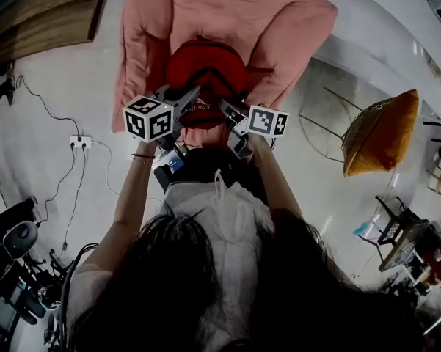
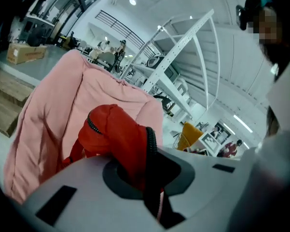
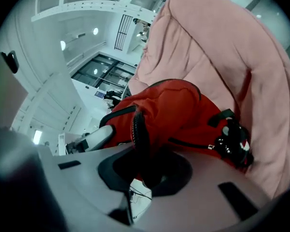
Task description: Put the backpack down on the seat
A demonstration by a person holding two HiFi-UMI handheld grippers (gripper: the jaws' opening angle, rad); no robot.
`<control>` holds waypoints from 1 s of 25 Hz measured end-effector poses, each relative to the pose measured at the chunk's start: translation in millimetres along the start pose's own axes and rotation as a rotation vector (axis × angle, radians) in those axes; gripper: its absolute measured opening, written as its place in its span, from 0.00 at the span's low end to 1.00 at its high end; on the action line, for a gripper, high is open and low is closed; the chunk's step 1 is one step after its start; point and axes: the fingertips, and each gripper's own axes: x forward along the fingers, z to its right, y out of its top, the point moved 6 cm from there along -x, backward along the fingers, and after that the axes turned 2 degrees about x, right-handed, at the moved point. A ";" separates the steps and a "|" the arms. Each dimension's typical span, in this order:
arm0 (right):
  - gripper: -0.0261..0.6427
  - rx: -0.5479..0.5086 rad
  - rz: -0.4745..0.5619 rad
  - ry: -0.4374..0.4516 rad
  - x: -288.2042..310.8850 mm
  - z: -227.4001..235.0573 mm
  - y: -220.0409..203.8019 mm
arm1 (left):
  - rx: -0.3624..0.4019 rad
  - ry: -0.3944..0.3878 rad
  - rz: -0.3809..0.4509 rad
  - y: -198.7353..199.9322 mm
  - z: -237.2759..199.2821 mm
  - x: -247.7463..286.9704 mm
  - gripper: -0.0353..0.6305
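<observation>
Yellow chair stands well apart from power strip.

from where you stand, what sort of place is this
Probably a large open indoor workspace, a lab or studio hall: a white steel staircase climbs to an upper level, a white power strip trails cables across the pale floor, and a brown cardboard box sits out.

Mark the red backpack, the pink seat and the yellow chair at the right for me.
red backpack (image 1: 199,56): head view, its red top panel.
pink seat (image 1: 220,6): head view, bare cushion above the backpack.
yellow chair (image 1: 390,127): head view, its yellow padded side.
</observation>
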 end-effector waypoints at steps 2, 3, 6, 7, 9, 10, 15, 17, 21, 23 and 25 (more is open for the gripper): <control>0.12 0.019 -0.006 -0.027 9.6 14.6 -0.4 | 0.012 0.005 -0.042 -7.0 -14.8 12.6 0.12; 0.12 0.029 -0.006 -0.035 13.7 19.5 0.0 | 0.002 0.001 -0.052 -8.8 -22.6 17.0 0.12; 0.12 0.055 -0.008 -0.059 26.5 32.7 7.0 | -0.037 -0.014 -0.072 -8.9 -48.5 28.1 0.12; 0.12 0.058 -0.012 -0.070 31.4 37.7 11.2 | -0.043 -0.016 -0.079 -8.4 -57.8 32.4 0.12; 0.12 0.059 -0.023 -0.098 40.3 48.7 18.7 | -0.053 -0.019 -0.093 -9.2 -76.0 40.8 0.12; 0.12 0.059 -0.031 -0.115 43.9 54.4 20.9 | -0.063 -0.017 -0.099 -10.9 -84.7 44.3 0.12; 0.12 0.026 -0.098 -0.219 59.8 81.5 23.8 | -0.173 0.071 -0.154 -23.5 -133.4 55.5 0.12; 0.12 0.000 -0.139 -0.250 66.4 89.0 21.0 | -0.223 0.101 -0.185 -37.8 -151.8 61.8 0.12; 0.12 -0.027 -0.198 -0.292 77.8 100.0 14.8 | -0.247 0.212 -0.220 -58.9 -180.0 67.5 0.12; 0.12 -0.042 -0.227 -0.312 85.7 99.9 7.6 | -0.269 0.261 -0.232 -70.2 -190.9 64.8 0.12; 0.12 -0.073 -0.250 -0.337 92.1 98.3 2.0 | -0.304 0.290 -0.236 -79.2 -198.2 62.8 0.12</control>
